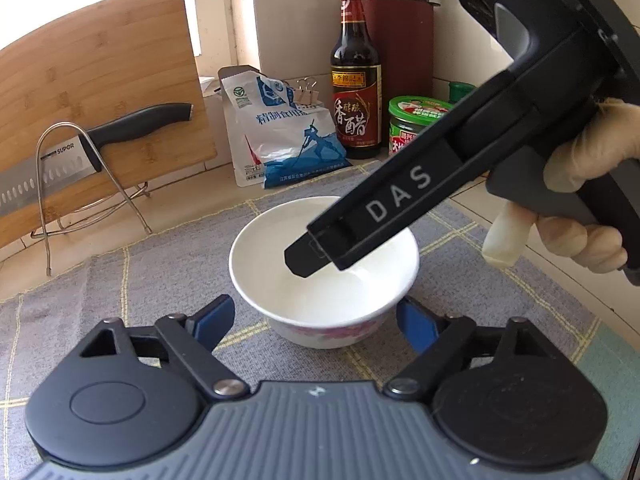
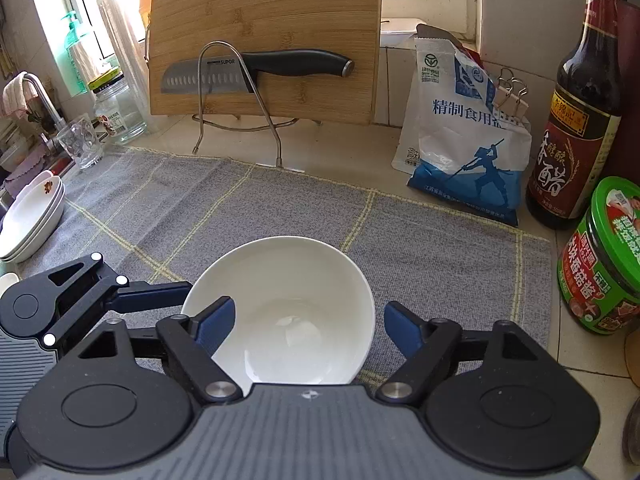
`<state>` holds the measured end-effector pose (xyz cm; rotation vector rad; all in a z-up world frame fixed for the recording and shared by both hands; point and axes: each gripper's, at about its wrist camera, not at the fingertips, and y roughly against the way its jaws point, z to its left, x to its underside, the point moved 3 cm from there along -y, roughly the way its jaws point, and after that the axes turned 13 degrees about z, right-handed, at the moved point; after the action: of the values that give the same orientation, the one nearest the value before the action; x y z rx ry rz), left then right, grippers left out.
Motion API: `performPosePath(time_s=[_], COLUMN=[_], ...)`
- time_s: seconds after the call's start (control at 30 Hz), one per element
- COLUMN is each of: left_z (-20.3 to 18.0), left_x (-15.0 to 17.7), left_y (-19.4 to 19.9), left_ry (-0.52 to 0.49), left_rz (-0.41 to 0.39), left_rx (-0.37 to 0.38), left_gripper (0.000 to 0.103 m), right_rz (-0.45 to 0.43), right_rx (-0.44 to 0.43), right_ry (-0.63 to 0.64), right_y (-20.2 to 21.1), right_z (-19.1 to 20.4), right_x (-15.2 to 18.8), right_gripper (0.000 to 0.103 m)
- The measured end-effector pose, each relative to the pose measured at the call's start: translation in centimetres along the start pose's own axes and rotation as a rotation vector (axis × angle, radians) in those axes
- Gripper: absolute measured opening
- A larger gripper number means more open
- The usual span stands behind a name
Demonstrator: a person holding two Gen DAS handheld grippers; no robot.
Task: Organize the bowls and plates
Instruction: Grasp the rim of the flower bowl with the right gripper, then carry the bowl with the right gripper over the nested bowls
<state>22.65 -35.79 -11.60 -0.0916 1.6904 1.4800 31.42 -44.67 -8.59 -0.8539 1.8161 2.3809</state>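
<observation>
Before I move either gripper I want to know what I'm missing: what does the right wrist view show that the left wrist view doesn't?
Only the right wrist view shows the stacked plates at the mat's left edge, the drinking glass, a glass jar and the faucet. Only the left wrist view shows the red knife holder and the gloved hand holding the right gripper, which reaches over the bowl. Both share the white bowl, the gray mat, cutting board, knife, salt bag, vinegar bottle and green-lidded tub.

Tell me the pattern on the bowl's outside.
Pink floral print on white, on the bowl; best in the left wrist view.
</observation>
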Motion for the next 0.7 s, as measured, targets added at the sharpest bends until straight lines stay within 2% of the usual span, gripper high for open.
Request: performPosePath(time_s=[0.1,0.2,0.57,0.7], left_z=[-0.1,-0.1,0.1,0.2], left_x=[0.0,-0.1,-0.1,0.0], left_y=[-0.3,-0.4,-0.4,-0.3], left_ry=[-0.004,-0.001,0.0,0.001], left_rz=[0.01,0.008,0.005,0.006], left_rx=[-0.002,0.01,0.027,0.033], left_gripper=[0.085,0.084,0.084,0.084], right_rz=[0.01,0.015,0.03,0.033], right_rx=[-0.024,-0.047,-0.064,-0.099], right_ry=[-0.006,-0.005,0.008,-0.011], right_y=[-0.3,-0.5,-1.1,-1.4], right_z=[-0.3,-0.5,-0.9,-1.2], right_x=[-0.3,-0.5,-1.0,-1.2], right_gripper=[0.074,0.07,0.069,0.068])
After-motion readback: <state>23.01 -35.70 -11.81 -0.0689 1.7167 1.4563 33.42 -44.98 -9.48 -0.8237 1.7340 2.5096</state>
